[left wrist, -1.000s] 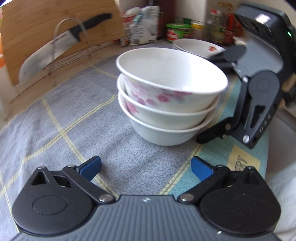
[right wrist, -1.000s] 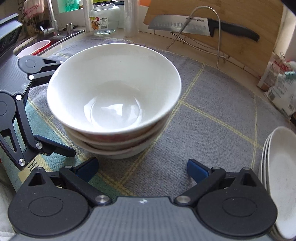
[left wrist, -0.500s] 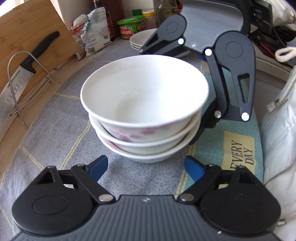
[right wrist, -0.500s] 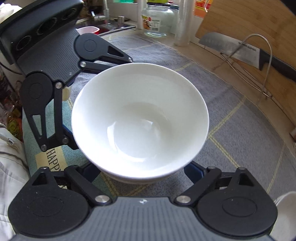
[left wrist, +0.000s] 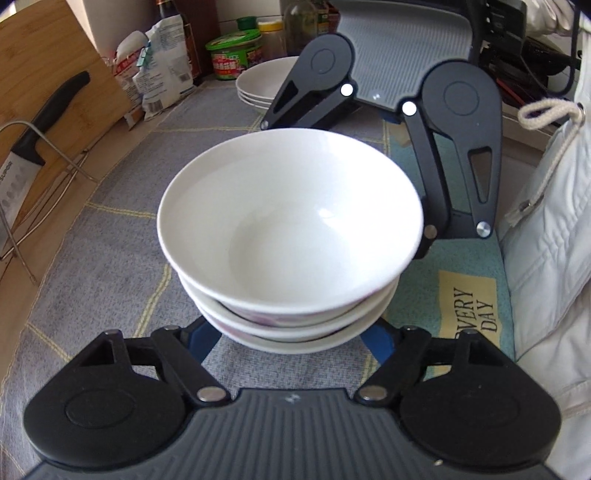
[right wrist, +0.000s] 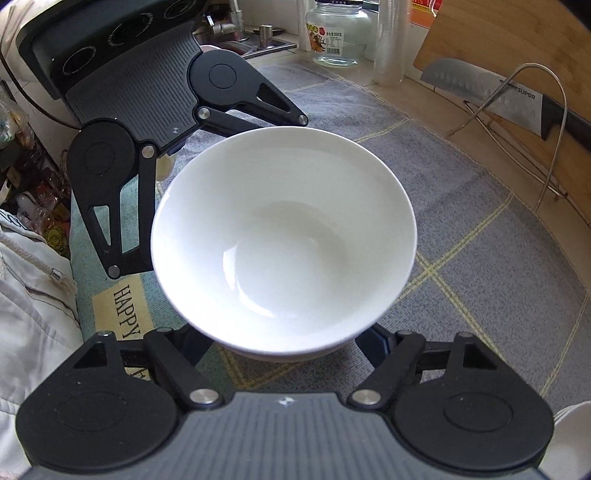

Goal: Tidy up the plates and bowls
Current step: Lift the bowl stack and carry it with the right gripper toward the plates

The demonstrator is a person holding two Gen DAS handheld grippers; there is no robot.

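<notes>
Three white bowls with pink flowers, nested in a stack (left wrist: 288, 236) (right wrist: 284, 236), stand on the grey checked mat (left wrist: 110, 258). My left gripper (left wrist: 286, 339) reaches under the rims at the near side; its jaws have just been closing with the stack between them, and its blue pads (left wrist: 201, 338) now press on the lowest bowl. From the opposite side my right gripper (right wrist: 282, 343) is shut on the base of the same stack in the same way. A stack of white plates (left wrist: 258, 81) stands behind, at the mat's far end.
A knife (left wrist: 44, 122) rests on a wire rack (left wrist: 22, 229) against a wooden cutting board (left wrist: 48, 66) along the counter's back. Food bags and jars (left wrist: 232, 55) stand near the plates, a glass jar (right wrist: 340, 33) by the sink. A person's white jacket (left wrist: 546, 258) borders the mat's edge.
Both grippers rolled and moved in around the bowl stack from opposite sides. Their blue pads went from standing wide in front of the bowls to tucked under the rims against the lowest bowl.
</notes>
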